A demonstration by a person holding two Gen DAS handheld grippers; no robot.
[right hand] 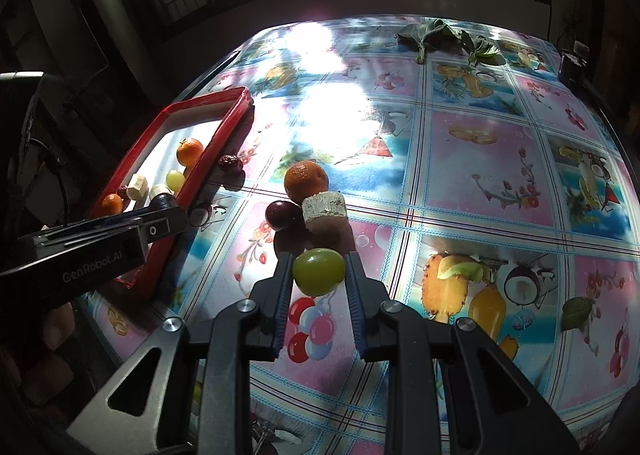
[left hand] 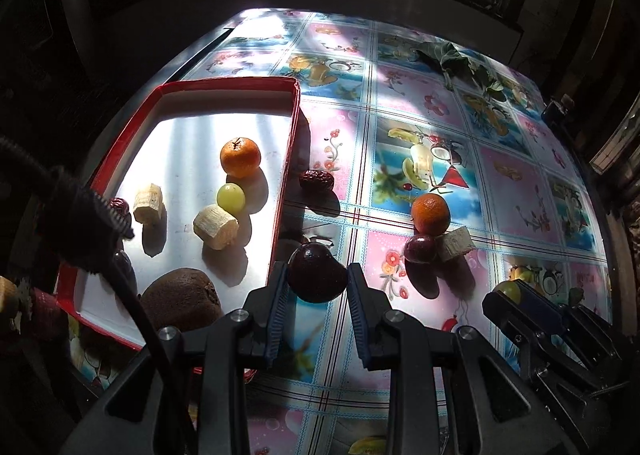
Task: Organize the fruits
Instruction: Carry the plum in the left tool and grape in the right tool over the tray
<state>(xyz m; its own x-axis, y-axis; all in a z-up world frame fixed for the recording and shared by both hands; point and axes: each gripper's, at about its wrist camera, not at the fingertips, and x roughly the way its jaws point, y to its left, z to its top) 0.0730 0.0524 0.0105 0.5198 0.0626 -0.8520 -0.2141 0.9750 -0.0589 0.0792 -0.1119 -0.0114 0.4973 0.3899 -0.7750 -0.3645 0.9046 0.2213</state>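
My left gripper (left hand: 318, 281) is shut on a dark purple plum (left hand: 316, 273), held just right of the red tray (left hand: 286, 159) and above the table. The tray holds an orange (left hand: 240, 157), a green grape (left hand: 231, 197), banana pieces (left hand: 216, 226), a kiwi (left hand: 180, 297) and a red date. My right gripper (right hand: 319, 275) is shut on a green grape (right hand: 319, 270) above the table. Just beyond it an orange (right hand: 306, 179), a second dark plum (right hand: 282, 215) and a banana slice (right hand: 323, 207) lie bunched together. A red date (right hand: 230, 163) lies against the tray's right wall.
A fruit-print cloth (right hand: 480, 159) covers the table. Green leaves (right hand: 440, 37) lie at its far edge and a small dark object (right hand: 572, 63) stands at the far right corner. A black cable (left hand: 120, 283) hangs across the tray's near left corner. Dark window walls stand behind.
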